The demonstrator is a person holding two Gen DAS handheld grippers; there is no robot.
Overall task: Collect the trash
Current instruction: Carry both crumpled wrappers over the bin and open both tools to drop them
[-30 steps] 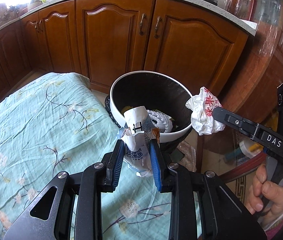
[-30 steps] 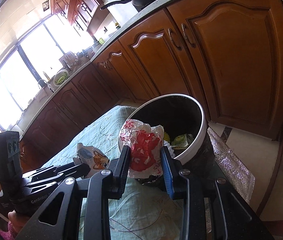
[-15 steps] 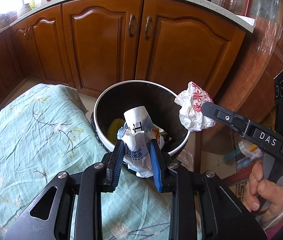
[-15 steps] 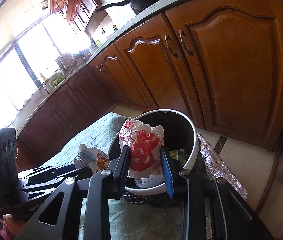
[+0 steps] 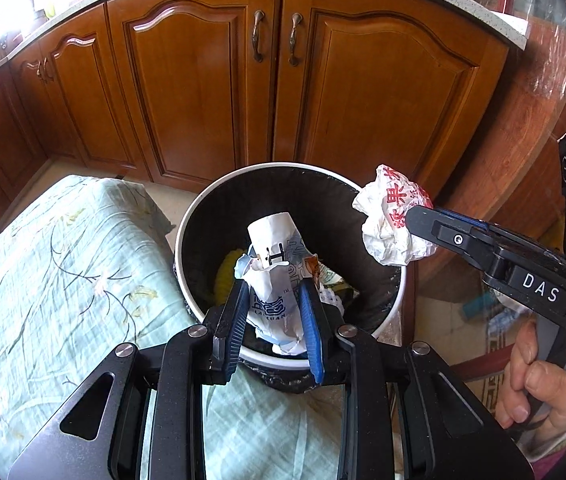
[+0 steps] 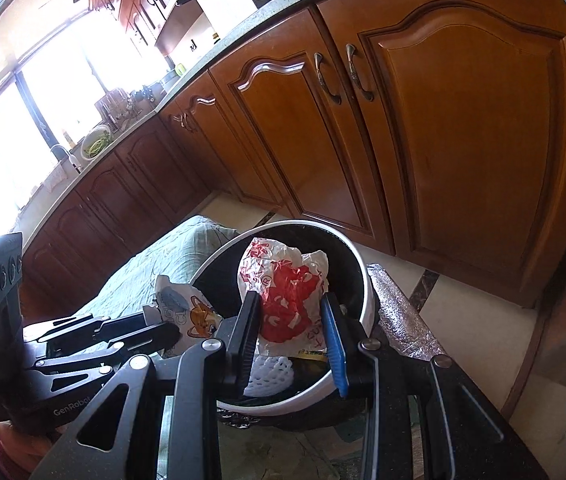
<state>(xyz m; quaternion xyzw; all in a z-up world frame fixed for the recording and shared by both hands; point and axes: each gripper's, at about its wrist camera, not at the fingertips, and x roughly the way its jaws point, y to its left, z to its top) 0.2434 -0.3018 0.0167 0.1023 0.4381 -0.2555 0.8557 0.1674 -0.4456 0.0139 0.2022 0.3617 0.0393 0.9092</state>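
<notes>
My left gripper (image 5: 273, 300) is shut on a crumpled white and blue wrapper (image 5: 273, 276) and holds it over the near rim of the white trash bin (image 5: 187, 220) with its black liner. My right gripper (image 6: 291, 332) is shut on a crumpled white and red wrapper (image 6: 283, 292) and holds it above the bin (image 6: 367, 304). In the left wrist view the red wrapper (image 5: 391, 216) hangs over the bin's right rim. The left gripper's wrapper shows in the right wrist view (image 6: 187, 312). Trash lies in the bin: yellow scraps (image 5: 225, 276) and white foam netting (image 6: 269, 374).
A table with a pale green floral cloth (image 5: 55, 280) lies left of the bin. Brown wooden cabinets (image 5: 275, 80) under a stone counter stand close behind. Tiled floor (image 6: 463, 312) runs between the bin and the cabinets. A foil-covered edge (image 6: 403, 320) lies right of the bin.
Both grippers have moved forward and over the bin with their wrappers still held. The bin now sits nearer and more centred in both views.
</notes>
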